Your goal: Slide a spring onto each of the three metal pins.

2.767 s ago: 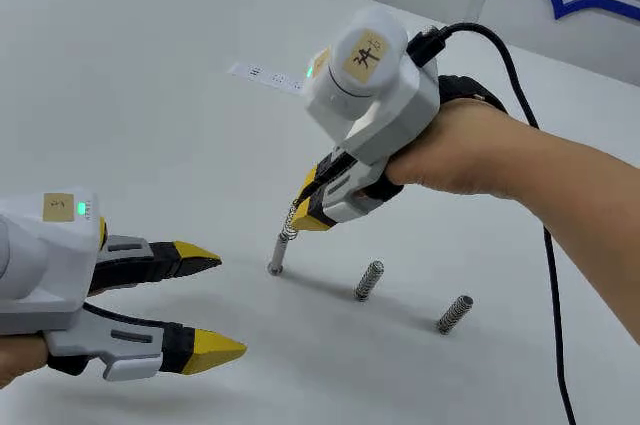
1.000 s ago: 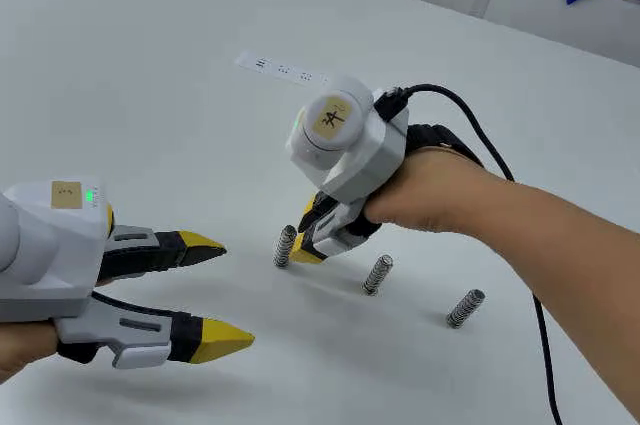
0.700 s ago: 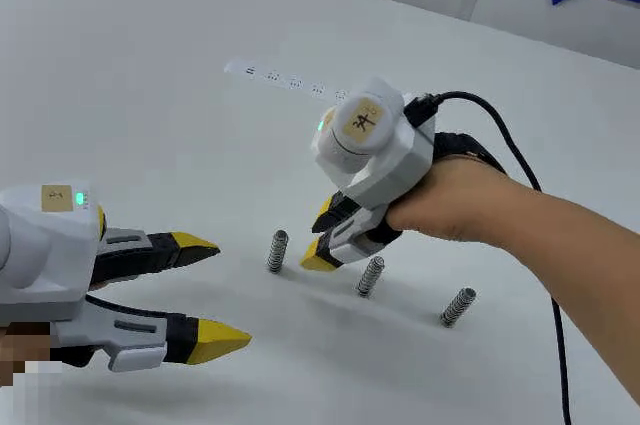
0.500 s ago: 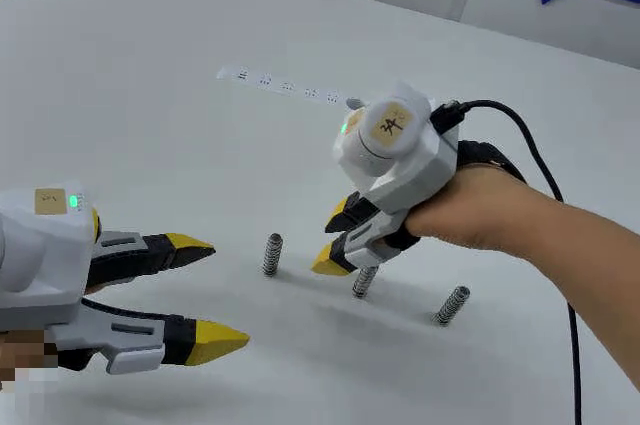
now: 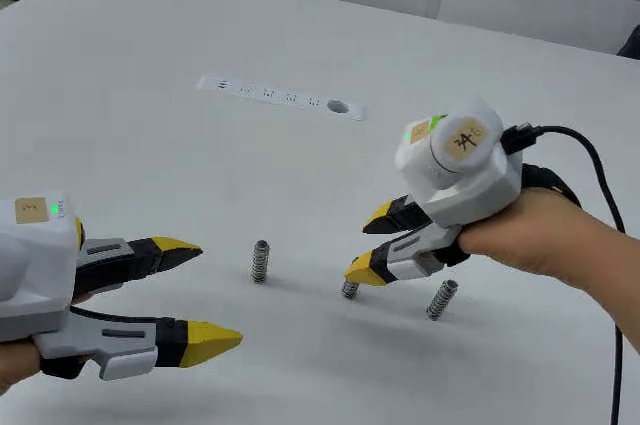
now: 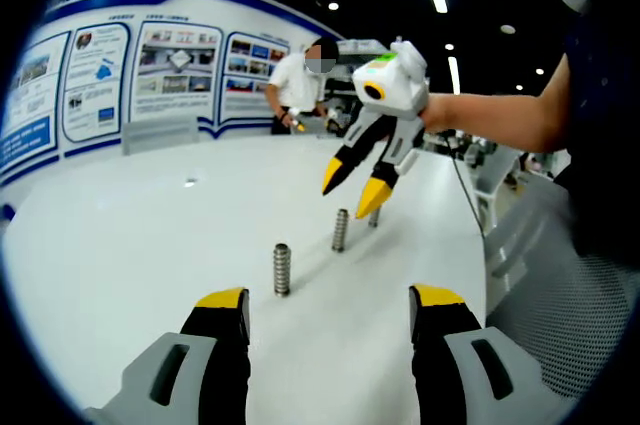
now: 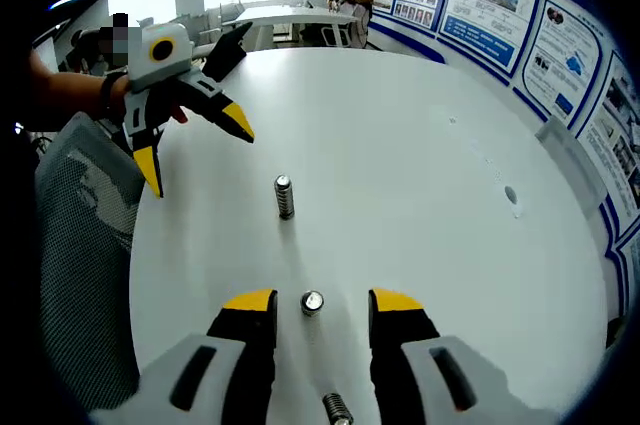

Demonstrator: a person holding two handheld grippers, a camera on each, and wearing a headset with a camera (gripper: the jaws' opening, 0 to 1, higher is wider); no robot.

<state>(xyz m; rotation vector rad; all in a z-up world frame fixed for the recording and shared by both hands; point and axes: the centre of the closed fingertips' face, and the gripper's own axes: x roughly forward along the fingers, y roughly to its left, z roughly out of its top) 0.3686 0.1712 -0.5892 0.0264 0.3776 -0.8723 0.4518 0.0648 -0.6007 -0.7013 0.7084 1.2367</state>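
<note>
Closest in, left gripper (image 5: 200, 295): low at the near left of the head view, above the white table (image 5: 130, 125); its yellow-tipped fingers (image 5: 212, 341) are spread wide with nothing between them, aimed at the row of pins.
Right pin (image 5: 440, 299): stands on the table just below the hand (image 5: 525, 235) that holds the other gripper; a coiled spring (image 5: 437, 305) sits around it.
Middle pin (image 5: 349, 289): partly hidden behind the lower finger of the right gripper in the head view. In the right gripper view its round shiny top (image 7: 312, 302) appears between that gripper's two fingertips, touching neither. The left gripper view shows coils around it (image 6: 340, 230).
Right gripper (image 5: 365, 248): raised over the table and tilted down toward the middle pin; fingers apart, gripping nothing. It also shows in the left gripper view (image 6: 352, 195), hanging above the two farther pins.
Left pin (image 5: 261, 261): upright on the table between the two grippers, apart from both, with coils around it; it is the nearest of the three in the left gripper view (image 6: 282, 269).
Cable (image 5: 585, 150): black, leaves the back of the right gripper and curves off to the right.
Power strip (image 5: 280, 97): white, flat on the table well beyond the pins.
Wall panels (image 6: 170, 70): posters with blue trim past the far edge of the table.
Person (image 6: 295, 85): stands beyond the table in the left gripper view.
</note>
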